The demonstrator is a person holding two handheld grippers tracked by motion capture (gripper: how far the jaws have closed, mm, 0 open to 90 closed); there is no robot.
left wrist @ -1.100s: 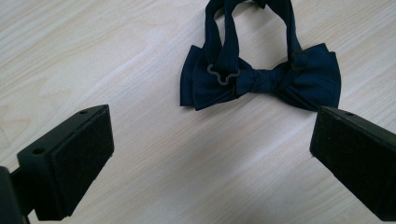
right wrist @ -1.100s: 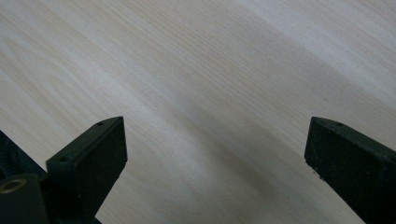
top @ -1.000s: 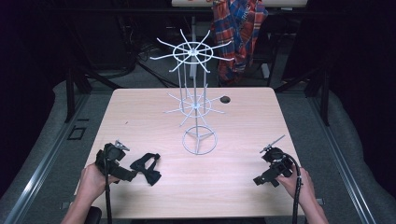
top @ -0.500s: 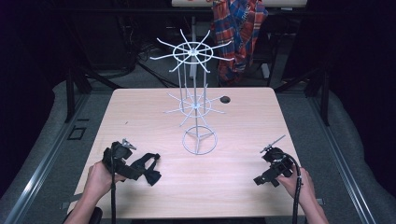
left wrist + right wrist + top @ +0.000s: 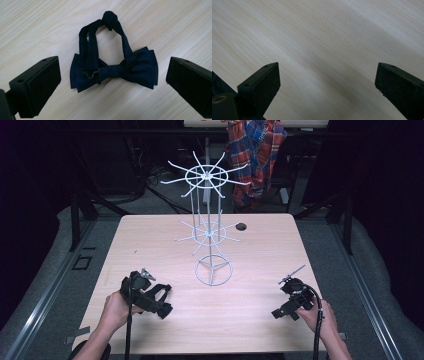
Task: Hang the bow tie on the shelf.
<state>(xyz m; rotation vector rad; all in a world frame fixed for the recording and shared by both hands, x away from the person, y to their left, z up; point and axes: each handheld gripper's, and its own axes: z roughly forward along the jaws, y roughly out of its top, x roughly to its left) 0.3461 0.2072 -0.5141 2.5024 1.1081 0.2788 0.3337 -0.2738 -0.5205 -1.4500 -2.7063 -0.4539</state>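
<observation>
At the bottom of the high view, two forearms come in over a pale wooden table, each hand holding a black two-jaw gripper. The left gripper, at lower left of that view, hovers with its jaws spread wide over a dark bow tie that lies flat on the wood. In the left gripper view the bow sits at centre frame, squarely between the two jaws and apart from both; its long axis runs left to right across the gap, and its neck strap loops toward the top of the frame, ending in a knot. The jaws would have to come down around the bow and close along that long axis, or pinch the strap loop just beyond it; this is a judgement from how they are lined up. The right gripper, at lower right of the high view, is well apart from the bow tie, so the left is much the nearer. Its jaws are also spread, with bare wood between them in the right gripper view. Farther up, at table centre, stands a white wire rack with a ring base and two tiers of radiating hooks, all empty. No container is on the table.
</observation>
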